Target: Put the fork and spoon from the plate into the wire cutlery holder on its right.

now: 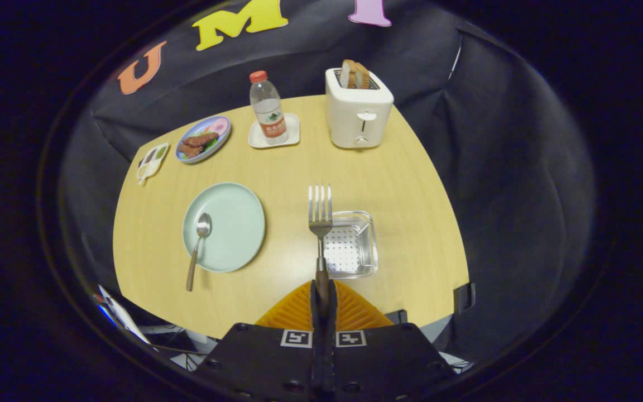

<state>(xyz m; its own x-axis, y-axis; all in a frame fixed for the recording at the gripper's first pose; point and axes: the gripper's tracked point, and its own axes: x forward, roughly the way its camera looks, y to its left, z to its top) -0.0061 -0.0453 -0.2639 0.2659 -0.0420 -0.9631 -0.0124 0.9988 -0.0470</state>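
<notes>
My gripper (322, 296) is shut on the wooden handle of the fork (320, 215), which points straight ahead with its tines up, well above the table. Below and just right of the fork stands the metal cutlery holder (355, 245), a small perforated tray with nothing in it. To the left lies the pale green plate (231, 220). The spoon (198, 245) rests on the plate's left side, bowl on the plate and wooden handle hanging over the near rim.
At the table's far side stand a white toaster (358, 111) with bread slices, a water bottle (268, 109) on a small white tray, a plate of food (203, 138) and a small dish (151, 161). The table's near edge lies just ahead of my fingers.
</notes>
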